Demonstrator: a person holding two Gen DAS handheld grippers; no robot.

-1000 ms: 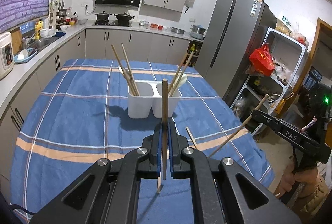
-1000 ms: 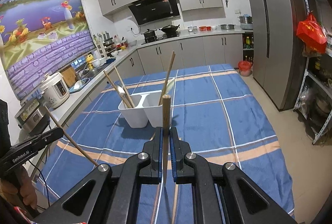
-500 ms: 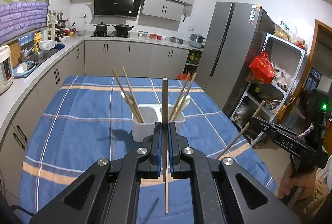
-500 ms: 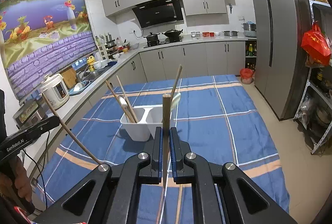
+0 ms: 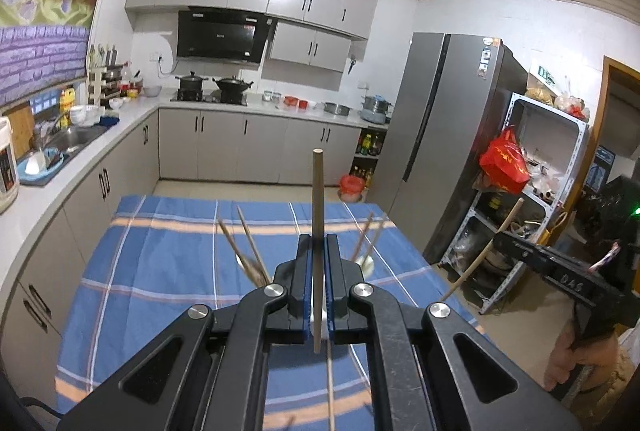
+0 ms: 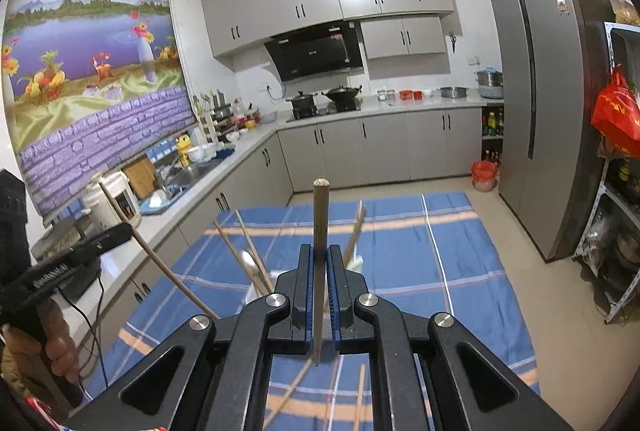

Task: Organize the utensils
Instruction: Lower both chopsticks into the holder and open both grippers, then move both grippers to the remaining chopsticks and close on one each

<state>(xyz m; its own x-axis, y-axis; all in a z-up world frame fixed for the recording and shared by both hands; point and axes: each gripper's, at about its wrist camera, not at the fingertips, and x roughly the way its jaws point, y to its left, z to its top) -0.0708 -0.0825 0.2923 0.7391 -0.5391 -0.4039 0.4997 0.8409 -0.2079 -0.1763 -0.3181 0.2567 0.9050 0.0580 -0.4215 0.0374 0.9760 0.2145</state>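
A chopstick (image 5: 318, 231) is clamped upright in the left gripper (image 5: 318, 271), another (image 6: 320, 251) in the right gripper (image 6: 319, 279). The holder, mid-table (image 5: 160, 271), lies ahead and below, largely hidden.

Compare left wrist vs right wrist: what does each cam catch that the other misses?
Left wrist only: right gripper from the side with its chopstick, and the metal shelf rack.
Right wrist only: left gripper from the side with its chopstick, the full wall mural, and loose chopsticks on the tablecloth.
Both: own jaws shut on an upright chopstick, the blue striped tablecloth, the fridge, the stove.
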